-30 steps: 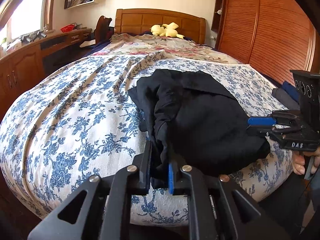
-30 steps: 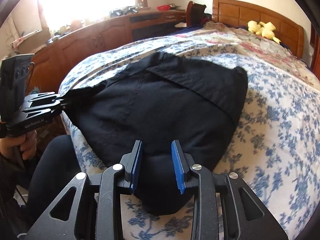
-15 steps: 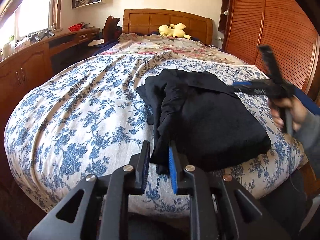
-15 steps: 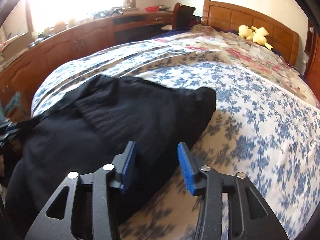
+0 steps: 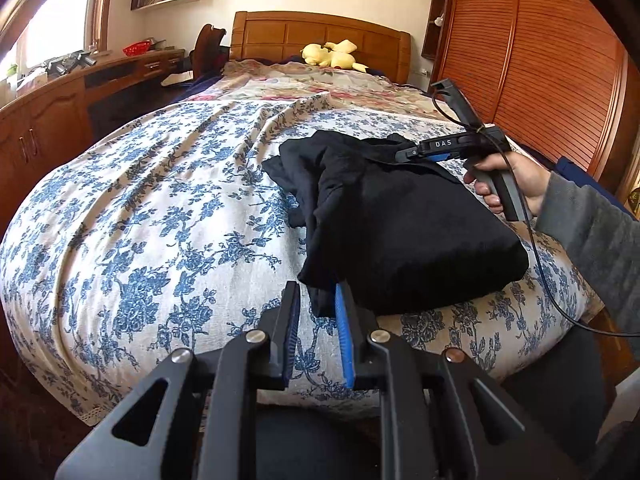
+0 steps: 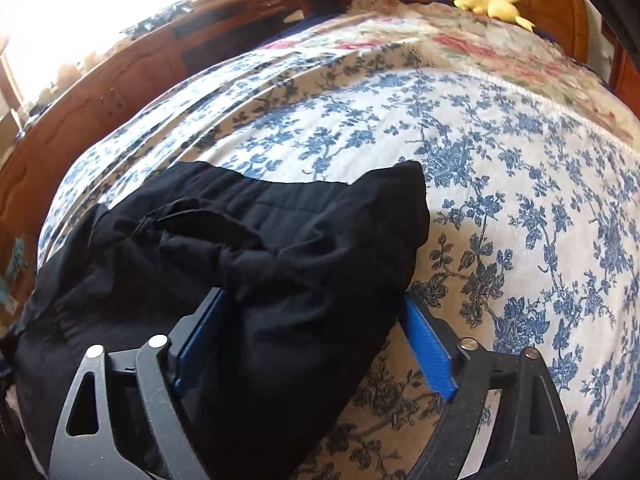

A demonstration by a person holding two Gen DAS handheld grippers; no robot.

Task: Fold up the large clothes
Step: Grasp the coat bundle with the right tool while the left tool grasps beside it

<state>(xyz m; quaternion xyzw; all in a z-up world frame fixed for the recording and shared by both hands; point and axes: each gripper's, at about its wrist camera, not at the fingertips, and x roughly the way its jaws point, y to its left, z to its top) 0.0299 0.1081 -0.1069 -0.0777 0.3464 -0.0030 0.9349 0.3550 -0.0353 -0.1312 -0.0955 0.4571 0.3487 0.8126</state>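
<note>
A home bedroom. A bed with a wooden headboard (image 5: pixel 320 36) and blue-flowered bedspread (image 5: pixel 152 216) fills the room, a yellow plush toy (image 5: pixel 332 54) by the headboard. A louvred wooden wardrobe (image 5: pixel 540 64) and a long wooden dresser (image 5: pixel 60 116) flank it.

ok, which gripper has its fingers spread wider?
The right gripper: its fingers are wide apart, straddling a bunched fold of the black garment. The left gripper shows only a narrow gap, with the garment's near corner between its fingers.
</note>
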